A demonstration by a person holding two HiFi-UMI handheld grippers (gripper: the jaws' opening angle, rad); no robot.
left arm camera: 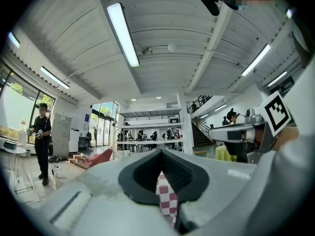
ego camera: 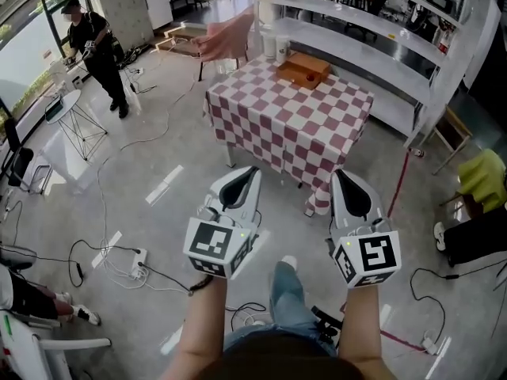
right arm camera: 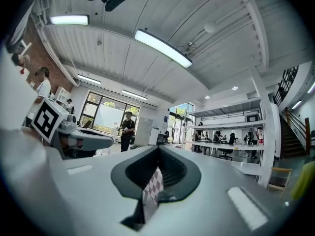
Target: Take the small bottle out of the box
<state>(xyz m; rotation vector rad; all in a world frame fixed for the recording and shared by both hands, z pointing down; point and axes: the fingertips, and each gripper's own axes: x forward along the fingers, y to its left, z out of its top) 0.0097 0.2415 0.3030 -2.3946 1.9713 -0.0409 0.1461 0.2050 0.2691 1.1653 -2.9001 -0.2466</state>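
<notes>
A wooden box (ego camera: 303, 70) stands at the far side of a table with a red-and-white checked cloth (ego camera: 285, 117); what lies inside it is too small to tell, and I see no small bottle. Two white containers (ego camera: 275, 46) stand just left of the box. I stand well short of the table, with both grippers held up in front of me. My left gripper (ego camera: 250, 171) (left arm camera: 160, 151) is shut with nothing in it. My right gripper (ego camera: 341, 174) (right arm camera: 158, 149) is likewise shut and holds nothing. Through the slit of each pair of jaws only the checked cloth shows.
A person in black (ego camera: 95, 50) stands far left by a small round table (ego camera: 67, 105). Cables and a power strip (ego camera: 136, 261) lie on the floor at left. Long white shelves (ego camera: 372, 54) run behind the table. A yellow-green chair (ego camera: 485, 176) stands at right.
</notes>
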